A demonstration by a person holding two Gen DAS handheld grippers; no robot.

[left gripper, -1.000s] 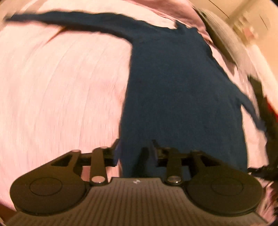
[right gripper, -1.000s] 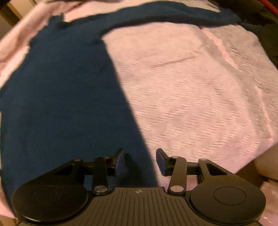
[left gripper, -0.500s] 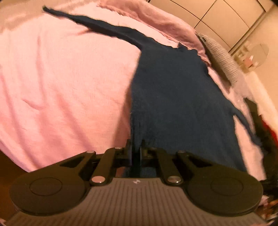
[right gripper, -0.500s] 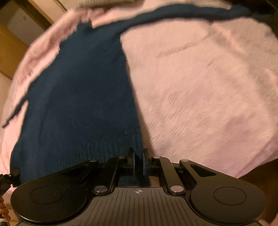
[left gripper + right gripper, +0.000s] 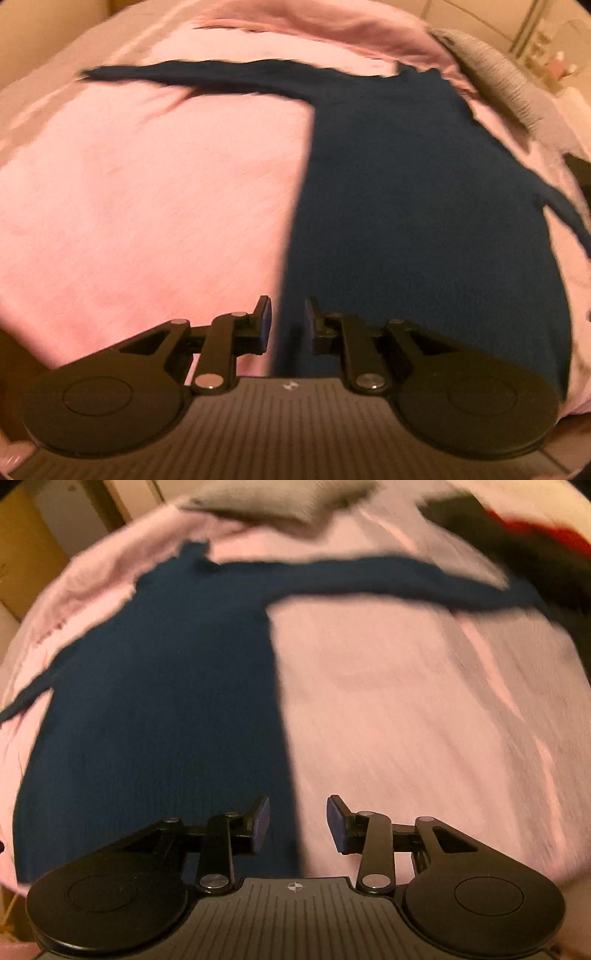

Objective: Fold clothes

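Observation:
A dark blue long-sleeved sweater [image 5: 413,206] lies flat on a pink bedspread [image 5: 147,206], both sleeves spread out sideways. In the left wrist view my left gripper [image 5: 287,323] is open over the sweater's lower left corner, nothing between its fingers. In the right wrist view the same sweater [image 5: 155,709] fills the left half, one sleeve [image 5: 388,578] reaching right. My right gripper [image 5: 297,821] is open above the sweater's lower right corner, with the hem edge running between its fingers. Both frames are motion-blurred.
A grey pillow [image 5: 513,92] lies at the head of the bed, past the sweater's collar; it is also in the right wrist view as the grey pillow [image 5: 280,498]. Dark and red cloth [image 5: 528,531] sits at the far right. Wooden furniture [image 5: 26,554] stands beyond the bed.
Half a second ago both grippers were shut on the sweater's bottom hem. Both have since opened and let go, and the sweater lies spread flat.

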